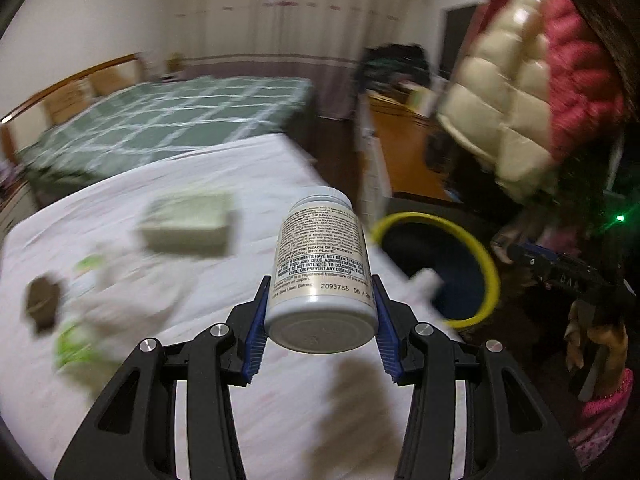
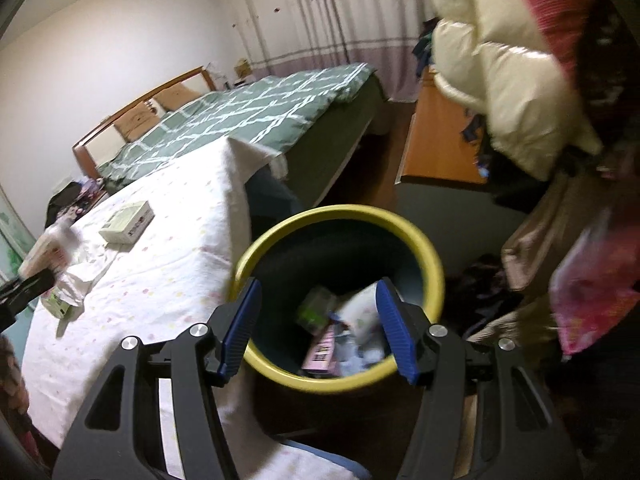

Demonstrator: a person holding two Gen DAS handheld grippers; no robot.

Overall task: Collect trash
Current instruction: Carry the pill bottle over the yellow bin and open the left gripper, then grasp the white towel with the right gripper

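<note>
1. Home bedroom: bed with green checked quilt and wooden headboard against a white wall.
2. Long pale curtains with mauve band behind the bed.
3. White dotted cloth covers a table beside the bed's foot edge.
4. Yellow-rimmed bin on dark floor at the table's corner.
5. Cream puffer jacket hanging near an orange wooden desk; clothes piled on the floor.
</note>
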